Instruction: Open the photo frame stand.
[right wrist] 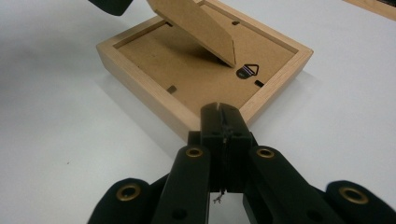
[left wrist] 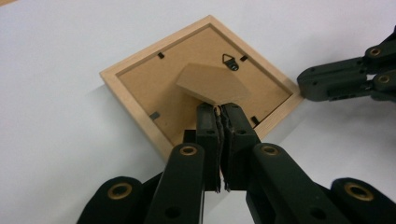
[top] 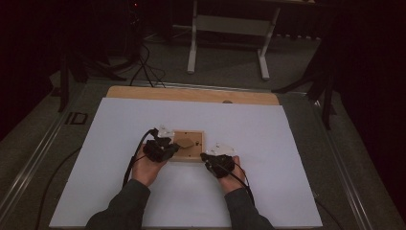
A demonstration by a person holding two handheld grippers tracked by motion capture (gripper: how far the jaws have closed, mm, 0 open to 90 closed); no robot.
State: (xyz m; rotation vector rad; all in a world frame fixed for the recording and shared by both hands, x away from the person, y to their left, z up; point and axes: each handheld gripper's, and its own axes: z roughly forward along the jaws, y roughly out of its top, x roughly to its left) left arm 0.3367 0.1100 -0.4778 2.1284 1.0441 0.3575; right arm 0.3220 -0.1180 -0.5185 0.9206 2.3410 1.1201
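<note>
Your picture frame [top: 188,145] lies face down on the counter [top: 268,143], back panel up, between your two hands. Its easel stand [left wrist: 214,85] is lifted off the backing board and slopes up over it.

Your left gripper [left wrist: 219,112] has its fingers [left wrist: 207,126] almost together, with a thin slit between the pads. In the left gripper view their tips sit right at the stand's near lower edge; whether they pinch that edge or just touch it cannot be told. The stand lies straight ahead of those fingers and slightly above them, its long axis running away from you along the line of the jaws, toward the hanging hook [left wrist: 229,61].

Your right gripper [right wrist: 221,115] has its fingers closed on nothing. Their tips rest at the frame's nearest corner, touching or just short of the wooden rim, and the stand is well beyond them.

So the left hand is the nearer one to the stand, and I judge the next move belongs to it, while the right steadies the corner.
</note>
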